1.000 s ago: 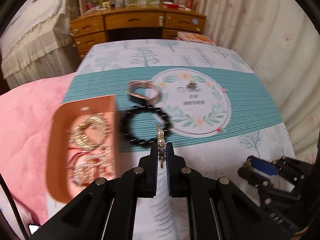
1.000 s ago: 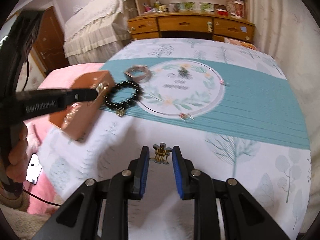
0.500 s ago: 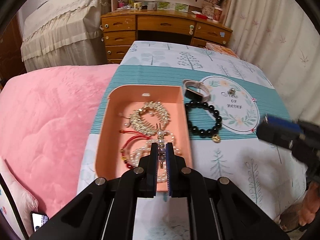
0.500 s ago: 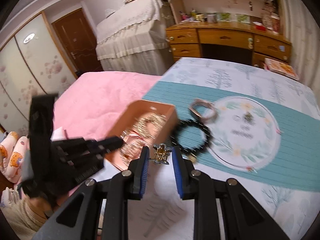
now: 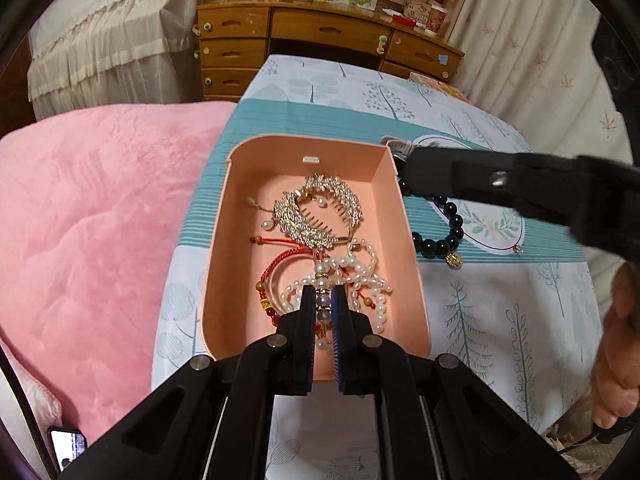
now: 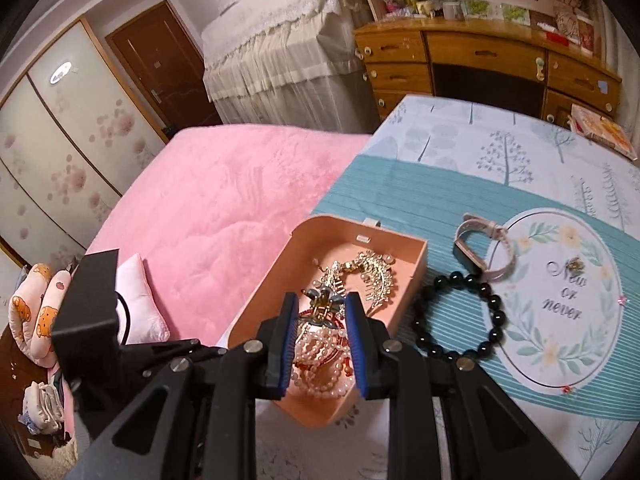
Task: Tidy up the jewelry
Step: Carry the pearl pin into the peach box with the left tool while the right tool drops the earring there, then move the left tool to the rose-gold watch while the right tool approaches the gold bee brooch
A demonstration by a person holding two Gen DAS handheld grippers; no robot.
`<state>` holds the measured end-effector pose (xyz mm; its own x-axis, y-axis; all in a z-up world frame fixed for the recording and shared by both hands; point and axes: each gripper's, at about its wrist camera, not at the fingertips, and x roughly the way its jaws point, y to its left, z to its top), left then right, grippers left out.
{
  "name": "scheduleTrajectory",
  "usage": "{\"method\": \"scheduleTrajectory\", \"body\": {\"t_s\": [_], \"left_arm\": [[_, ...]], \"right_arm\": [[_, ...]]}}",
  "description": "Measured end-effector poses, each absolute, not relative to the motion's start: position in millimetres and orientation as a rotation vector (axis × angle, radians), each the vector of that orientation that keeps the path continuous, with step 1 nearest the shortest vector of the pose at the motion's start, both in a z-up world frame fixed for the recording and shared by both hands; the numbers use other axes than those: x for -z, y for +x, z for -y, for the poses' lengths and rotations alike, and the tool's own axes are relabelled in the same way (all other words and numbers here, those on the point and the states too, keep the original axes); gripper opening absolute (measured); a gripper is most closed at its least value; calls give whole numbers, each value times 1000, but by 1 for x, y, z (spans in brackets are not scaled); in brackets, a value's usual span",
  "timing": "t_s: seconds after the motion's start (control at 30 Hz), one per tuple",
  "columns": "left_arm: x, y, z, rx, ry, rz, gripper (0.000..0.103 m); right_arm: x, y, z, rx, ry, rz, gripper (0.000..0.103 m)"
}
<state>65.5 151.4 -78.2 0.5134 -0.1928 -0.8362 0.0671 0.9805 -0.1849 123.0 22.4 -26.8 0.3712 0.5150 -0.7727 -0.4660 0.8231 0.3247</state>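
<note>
Pinching a beaded drop (image 5: 322, 307), the left gripper (image 5: 322, 300) holds it lengthwise along its fingers, tip toward the box (image 5: 236, 216); the right gripper (image 6: 322, 309), jaws narrow, clamps a brooch (image 6: 322, 303) crosswise above the box.

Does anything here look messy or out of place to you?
Nothing looks damaged or spilled. The jewelry in the pink box lies in a tangled heap, pearl strands over a red cord bracelet. A black bead bracelet and a pale watch lie outside it on the cloth.
</note>
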Motion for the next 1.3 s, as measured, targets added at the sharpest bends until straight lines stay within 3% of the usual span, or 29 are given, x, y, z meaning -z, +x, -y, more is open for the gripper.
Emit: {"method": "scheduleTrajectory", "body": {"t_s": [0.1,0.17,0.23,0.33,0.87,1.3], "left_arm": [[81,67,-156,164,-159,-1030,8],[81,67,-159,170,-181,-1029,21],[79,67,-160,162,-183,-1019,44],[74,65,-161,148,-175,-994,58],[43,55,-150,116,-74,-968,63],[-21,55,-138,95,74,-885,63]], "right_arm": [[34,128,-25,-616,49,-1038,24],[37,129,-25,-610,56,-1053,24],[38,129,-22,-618,73,-1065,25],[38,126,-18,-627,88,-1070,30],[5,103,1,-667,117,-1015,33],[-47,90,40,-661,173,-913,33]]}}
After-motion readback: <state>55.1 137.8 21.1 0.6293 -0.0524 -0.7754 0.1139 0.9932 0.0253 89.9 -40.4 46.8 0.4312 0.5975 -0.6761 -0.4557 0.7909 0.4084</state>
